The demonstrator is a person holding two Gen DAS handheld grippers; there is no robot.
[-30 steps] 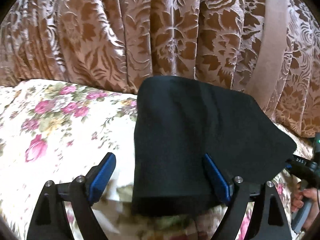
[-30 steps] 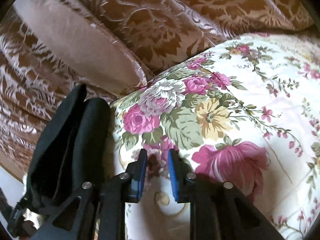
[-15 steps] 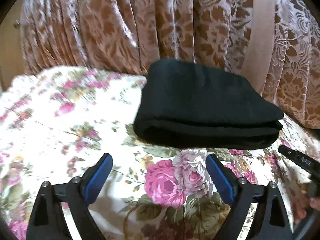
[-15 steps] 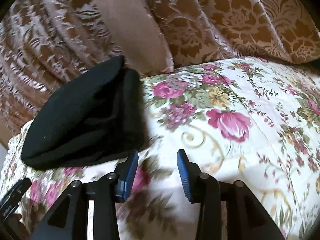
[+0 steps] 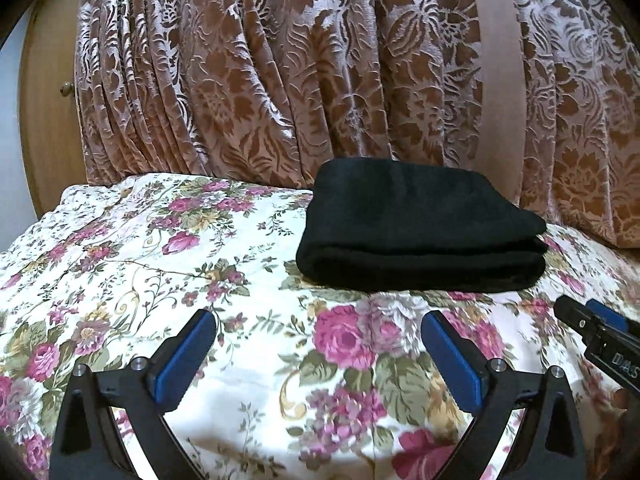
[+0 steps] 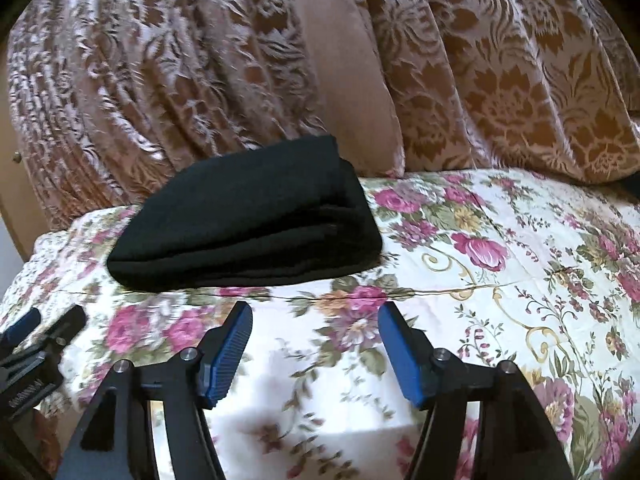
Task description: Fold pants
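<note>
The black pants lie folded in a compact stack on the floral bedspread, close to the brown patterned curtain. They also show in the right wrist view. My left gripper is open and empty, held back from the stack over the bedspread. My right gripper is open and empty, also short of the stack. The right gripper's tip shows at the right edge of the left wrist view, and the left gripper's tip shows at the left edge of the right wrist view.
A brown floral curtain hangs right behind the bed. A plain beige band runs down it. A wooden door with a small knob stands at the far left.
Both grippers have pulled back from the pants, which now lie folded on the bed. The right gripper has opened wider; the left stayed open.
</note>
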